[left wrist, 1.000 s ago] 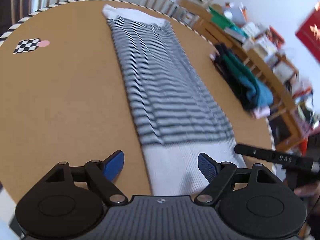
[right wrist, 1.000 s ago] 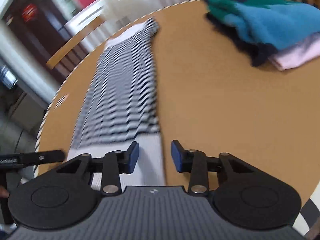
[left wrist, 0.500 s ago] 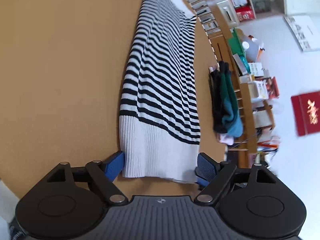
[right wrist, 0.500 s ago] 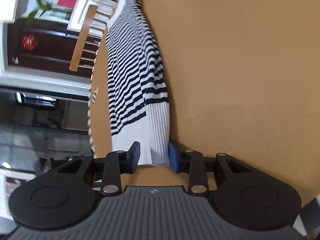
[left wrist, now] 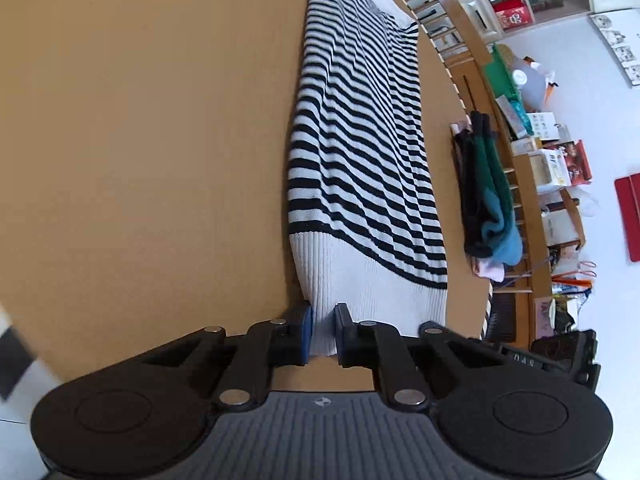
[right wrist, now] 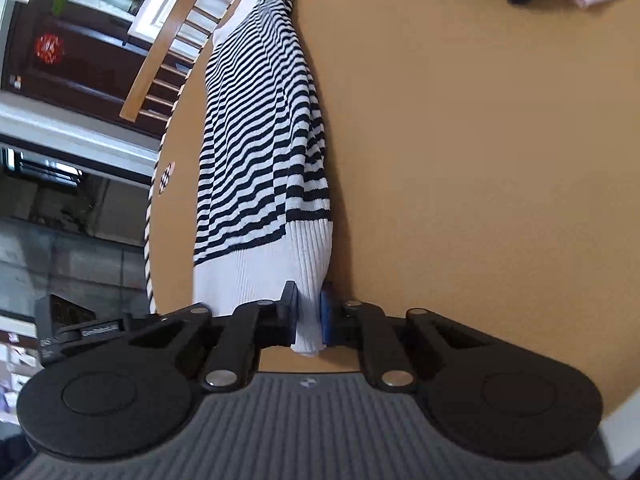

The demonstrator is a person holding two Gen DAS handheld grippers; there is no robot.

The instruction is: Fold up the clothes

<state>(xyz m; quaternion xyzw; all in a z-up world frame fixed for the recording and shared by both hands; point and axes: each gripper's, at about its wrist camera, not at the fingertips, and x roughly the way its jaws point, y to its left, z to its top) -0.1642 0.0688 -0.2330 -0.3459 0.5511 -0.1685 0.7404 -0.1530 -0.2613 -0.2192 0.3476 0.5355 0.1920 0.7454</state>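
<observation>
Rolled and lowered since the earlier frames: both wrist views now look along the length of the striped sweater (left wrist: 360, 152) instead of across it, with the hem drawn up close to the lenses. Closed in from a wide stance, too: both sets of jaws, open around the hem corners half a second ago, now narrowing onto them.

Landmark for all positions: the striped sweater, already narrowed to a long strip, laid flat and lengthwise on the round brown table (left wrist: 140, 140), far end near the table's far rim, white ribbed hem (left wrist: 360, 280) at the near rim. Placed so in order to present both hem corners to the grippers at once.

To the sweater's right in the left wrist view, well apart from it: stack of folded clothes (left wrist: 488, 200) in dark, green, blue and pink. Judged to be finished items, parked clear of the working area.

At the hem's left corner: left gripper (left wrist: 322, 334), jaws closing, nearly together, blue pads (left wrist: 307, 330) pressing a pinch of white rib between them. At the hem's right corner: right gripper (right wrist: 309, 318), jaws closing likewise, pads clamping the rolled corner of the hem.

Reason for the paired hold, as a judgement: one grip per corner keeps the hem edge straight and taut, allowing it to be lifted and carried toward the far end for a crosswise fold. Fold itself not yet begun; hem flat on the table.
</observation>
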